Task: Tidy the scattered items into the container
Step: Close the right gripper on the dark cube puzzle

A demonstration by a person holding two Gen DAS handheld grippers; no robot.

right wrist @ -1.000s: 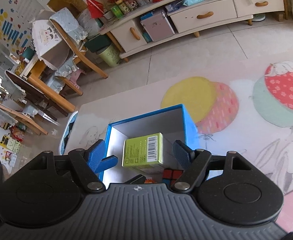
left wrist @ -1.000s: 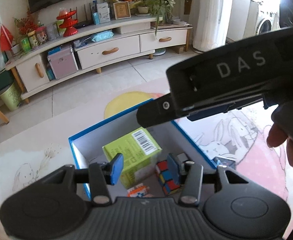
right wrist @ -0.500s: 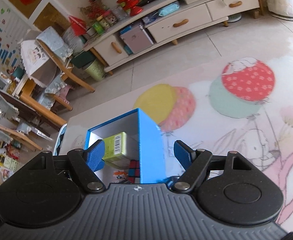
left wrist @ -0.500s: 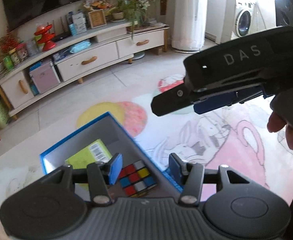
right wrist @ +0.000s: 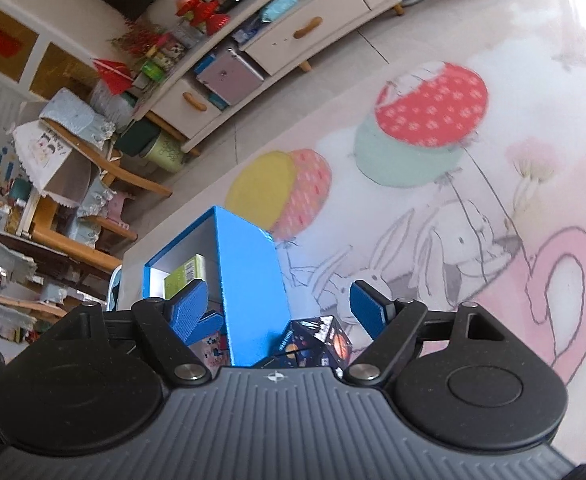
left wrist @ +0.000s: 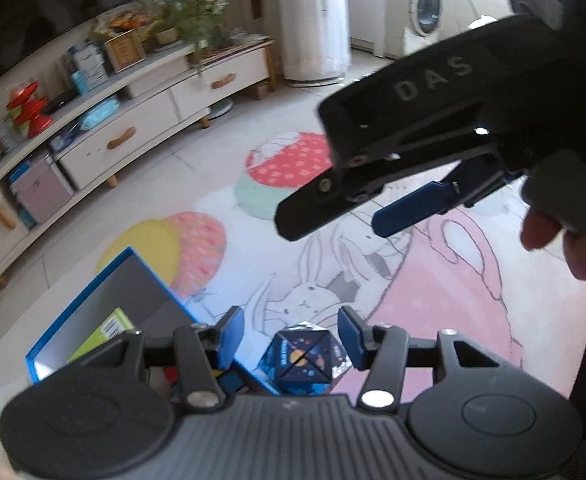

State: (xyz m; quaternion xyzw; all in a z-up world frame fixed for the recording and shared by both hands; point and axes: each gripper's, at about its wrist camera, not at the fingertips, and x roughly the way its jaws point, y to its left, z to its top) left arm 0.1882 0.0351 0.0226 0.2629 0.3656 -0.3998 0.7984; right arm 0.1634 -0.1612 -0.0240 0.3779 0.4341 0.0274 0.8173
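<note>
Swinging both grippers rightward off the blue box (left wrist: 149, 280) over the last second has brought a new target into view: the dark faceted space-print toy (left wrist: 301, 360) now sits on the mat just right of the box's near corner, where before you were looking down at the contents. Your left gripper (left wrist: 291, 336) hangs above it with its blue fingers spread wide and nothing between them; your right gripper (right wrist: 281, 308) is likewise spread and empty, straddling the box's right wall and the toy. The green carton (right wrist: 185, 278) and the colour cube (left wrist: 221, 380), only partly visible, already lie inside. That leaves the toy as probably the next pick; lower the left fingers either side of it before closing.
</note>
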